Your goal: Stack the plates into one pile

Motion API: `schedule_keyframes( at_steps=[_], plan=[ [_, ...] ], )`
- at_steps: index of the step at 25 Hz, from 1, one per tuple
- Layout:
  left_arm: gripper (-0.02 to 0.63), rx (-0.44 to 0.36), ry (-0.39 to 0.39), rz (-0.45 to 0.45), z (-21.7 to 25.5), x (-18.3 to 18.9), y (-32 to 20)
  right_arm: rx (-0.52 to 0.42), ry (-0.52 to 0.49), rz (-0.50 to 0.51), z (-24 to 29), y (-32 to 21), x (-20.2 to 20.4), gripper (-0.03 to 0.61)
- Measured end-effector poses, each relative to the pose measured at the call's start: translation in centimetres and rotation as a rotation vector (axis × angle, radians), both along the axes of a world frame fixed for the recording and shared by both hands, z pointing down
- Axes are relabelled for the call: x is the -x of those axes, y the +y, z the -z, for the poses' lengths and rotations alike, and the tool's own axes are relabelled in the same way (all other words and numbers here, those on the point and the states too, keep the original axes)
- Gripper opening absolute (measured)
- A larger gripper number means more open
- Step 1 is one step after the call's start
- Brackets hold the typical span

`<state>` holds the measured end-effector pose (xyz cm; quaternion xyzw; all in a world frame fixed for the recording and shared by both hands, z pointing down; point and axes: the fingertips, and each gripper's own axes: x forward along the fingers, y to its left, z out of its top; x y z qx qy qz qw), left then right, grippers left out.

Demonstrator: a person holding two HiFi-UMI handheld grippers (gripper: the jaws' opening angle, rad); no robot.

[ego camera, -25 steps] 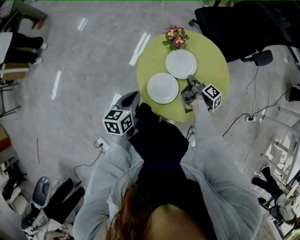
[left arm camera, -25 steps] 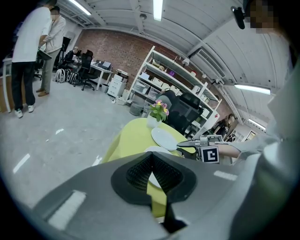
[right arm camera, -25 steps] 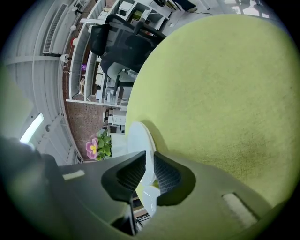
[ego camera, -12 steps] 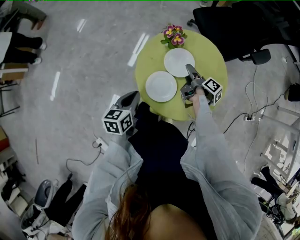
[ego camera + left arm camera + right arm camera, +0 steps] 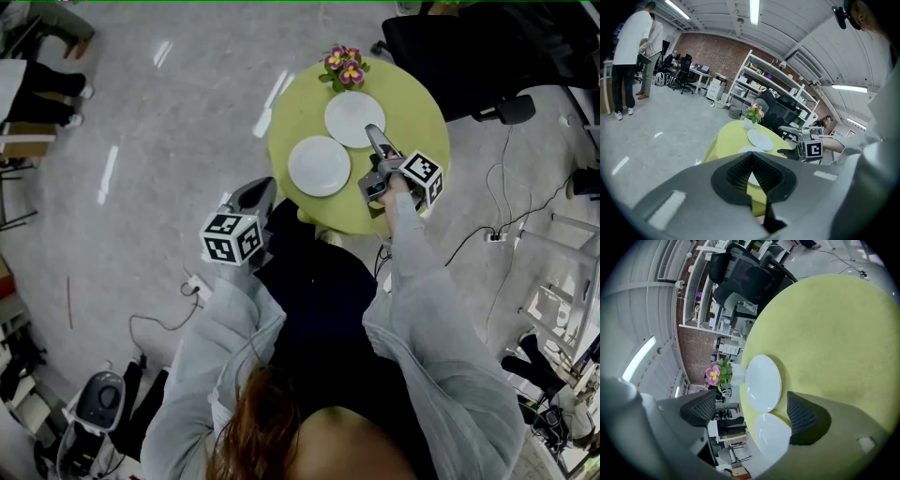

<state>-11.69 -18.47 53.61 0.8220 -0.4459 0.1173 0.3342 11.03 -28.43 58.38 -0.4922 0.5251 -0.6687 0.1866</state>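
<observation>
Two white plates lie side by side on the round green table (image 5: 412,112): the far plate (image 5: 354,119) (image 5: 764,383) close to the flowers, the near plate (image 5: 320,166) (image 5: 772,437) toward the person. My right gripper (image 5: 372,157) (image 5: 750,411) hovers over the table just right of both plates. Its jaws are opening wide and nothing is between them. My left gripper (image 5: 255,197) (image 5: 752,171) is held off the table, left of its near edge, with its jaws shut and empty. From the left gripper view the far plate (image 5: 760,139) and the right gripper (image 5: 806,145) show beyond it.
A small pot of pink and yellow flowers (image 5: 343,67) (image 5: 717,373) stands at the table's far edge. A black office chair (image 5: 469,47) is behind the table on the right. Cables (image 5: 487,234) run over the floor, and people stand at the left (image 5: 633,51).
The right gripper's jaws have gone from shut to wide open, and it has lifted slightly beside the plates. The left gripper has stayed where it was.
</observation>
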Motion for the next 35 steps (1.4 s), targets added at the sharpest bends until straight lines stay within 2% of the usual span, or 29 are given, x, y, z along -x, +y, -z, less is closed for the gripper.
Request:
schedule_keyframes(
  at_steps=[5, 10, 23, 35],
  plan=[
    [0.018, -0.013, -0.004, 0.013, 0.4, -0.2, 1.3, -0.085, -0.047, 0.050, 1.7, 1.8, 0.1, 0.449],
    [0.018, -0.012, -0.011, 0.024, 0.3, -0.5, 3.3, -0.125, -0.102, 0.066, 2.4, 4.0, 0.2, 0.439],
    [0.018, -0.019, -0.014, 0.070, 0.0, -0.6, 7.4, -0.142, -0.203, 0.095, 0.2, 10.1, 1.2, 0.417],
    [0.018, 0.003, -0.003, 0.154, -0.9, 0.9, 9.0, -0.141, -0.265, 0.194, -1.3, 11.0, 3.6, 0.393]
  ],
)
